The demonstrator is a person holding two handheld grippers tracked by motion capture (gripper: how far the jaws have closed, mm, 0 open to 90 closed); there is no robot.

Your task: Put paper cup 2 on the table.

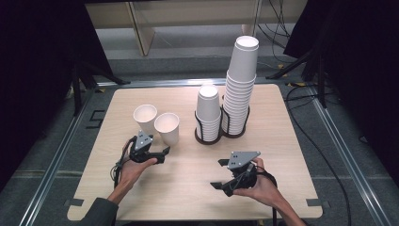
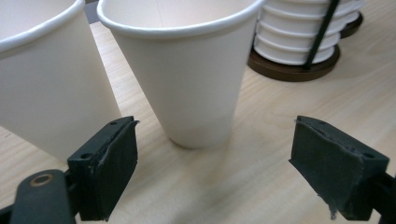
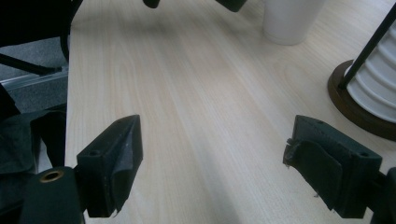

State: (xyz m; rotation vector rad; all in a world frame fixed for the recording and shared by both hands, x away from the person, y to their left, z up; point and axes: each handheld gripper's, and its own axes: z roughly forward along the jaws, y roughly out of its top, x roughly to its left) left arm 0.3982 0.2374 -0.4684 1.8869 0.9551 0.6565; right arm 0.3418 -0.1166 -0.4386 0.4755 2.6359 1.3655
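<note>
We find left gripper jaws spread, nearer cup at 12 o'clock, untouched. Rec.: centre on cup wall, close gently. Right gripper jaws spread, empty.

Black tools, grey plates, dark sleeve

No readable text, label, brand, number or sign appeared in any view. The paper cups, the stacked cups in their holders and the wooden surface were all plain and unprinted.
</note>
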